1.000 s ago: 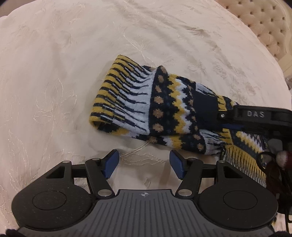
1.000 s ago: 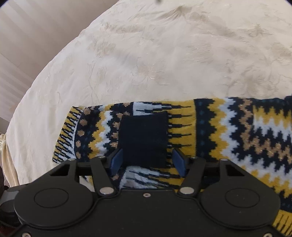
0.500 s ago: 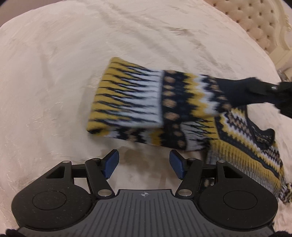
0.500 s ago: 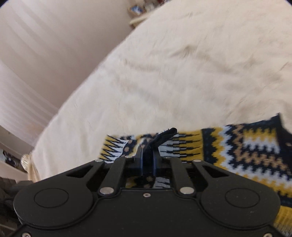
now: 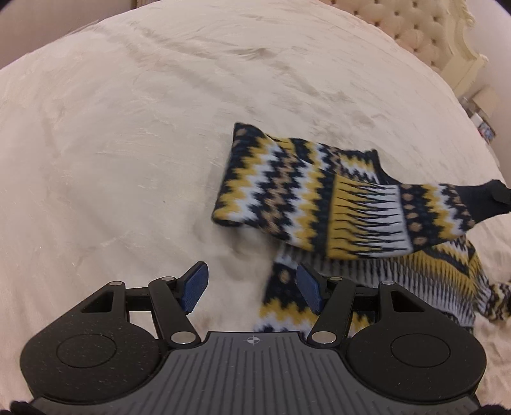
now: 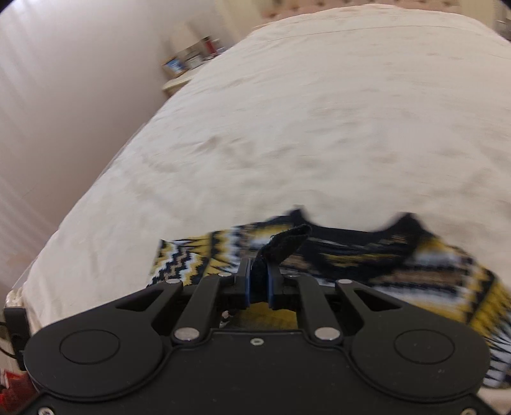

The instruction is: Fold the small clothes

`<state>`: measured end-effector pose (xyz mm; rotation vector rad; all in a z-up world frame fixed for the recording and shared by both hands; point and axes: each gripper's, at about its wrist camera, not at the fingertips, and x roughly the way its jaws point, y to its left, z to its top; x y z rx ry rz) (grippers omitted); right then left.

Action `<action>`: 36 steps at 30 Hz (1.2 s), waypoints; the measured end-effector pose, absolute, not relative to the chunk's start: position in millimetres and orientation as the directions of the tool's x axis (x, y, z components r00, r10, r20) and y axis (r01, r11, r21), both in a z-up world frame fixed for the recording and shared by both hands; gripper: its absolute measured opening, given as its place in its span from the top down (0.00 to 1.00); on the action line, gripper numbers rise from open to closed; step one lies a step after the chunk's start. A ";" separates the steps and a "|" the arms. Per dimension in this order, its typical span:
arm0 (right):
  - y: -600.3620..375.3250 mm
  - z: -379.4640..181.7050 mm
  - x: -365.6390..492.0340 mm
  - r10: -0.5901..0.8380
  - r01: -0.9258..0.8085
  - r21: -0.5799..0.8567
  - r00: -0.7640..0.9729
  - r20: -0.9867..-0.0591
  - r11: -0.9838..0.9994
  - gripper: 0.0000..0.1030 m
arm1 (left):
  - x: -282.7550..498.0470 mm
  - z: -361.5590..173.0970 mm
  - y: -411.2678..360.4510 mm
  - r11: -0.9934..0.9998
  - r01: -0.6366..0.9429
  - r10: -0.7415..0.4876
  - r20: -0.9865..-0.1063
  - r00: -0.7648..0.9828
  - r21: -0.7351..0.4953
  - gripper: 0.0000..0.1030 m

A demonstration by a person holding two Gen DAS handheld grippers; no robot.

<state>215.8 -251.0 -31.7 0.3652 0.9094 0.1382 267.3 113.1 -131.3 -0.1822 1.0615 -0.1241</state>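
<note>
A small knitted sweater (image 5: 287, 188) in navy, yellow and white zigzag lies on the cream bedspread (image 5: 127, 127). One sleeve (image 5: 380, 214) is lifted and stretched to the right over the body; its navy cuff (image 5: 482, 201) runs to the frame edge. My left gripper (image 5: 252, 287) is open and empty, low over the bed, its right finger at the sweater's near edge. In the right wrist view my right gripper (image 6: 258, 281) is shut on the navy cuff (image 6: 284, 239), held above the sweater (image 6: 415, 265).
A tufted cream headboard (image 5: 412, 28) stands at the far right. A bedside table with small items (image 6: 188, 67) stands beside the bed by the wall. The bed's left edge (image 6: 80, 217) drops off near the wall.
My right gripper closed on the sleeve cuff, lifted it and carried the sleeve across the sweater's body. The left gripper stayed open and the view shifted, so the sweater now sits to its right.
</note>
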 end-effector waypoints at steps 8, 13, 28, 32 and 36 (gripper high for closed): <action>-334.4 -40.1 167.3 0.180 0.145 0.336 0.616 -0.767 0.931 0.83 | 261.4 -125.6 79.9 0.985 0.044 -0.167 -0.857 0.487 -0.166 0.42; -362.5 -60.3 153.5 0.131 0.206 0.299 0.577 -0.806 0.932 0.83 | 270.6 -125.0 62.5 0.987 0.062 -0.158 -0.856 0.492 -0.146 0.42; -381.3 -114.3 158.5 0.039 0.299 0.190 0.445 -0.895 0.935 0.83 | 350.7 -161.0 39.1 0.996 0.075 -0.080 -0.884 0.460 -0.051 0.42; -382.9 -119.6 157.1 0.010 0.319 0.161 0.428 -0.903 0.934 0.82 | 366.6 -190.9 42.4 0.998 0.063 -0.019 -0.918 0.397 0.007 0.36; -377.6 -119.1 158.0 0.010 0.321 0.177 0.459 -0.888 0.930 0.75 | 368.6 -202.4 41.9 0.997 0.070 0.004 -0.918 0.396 0.035 0.21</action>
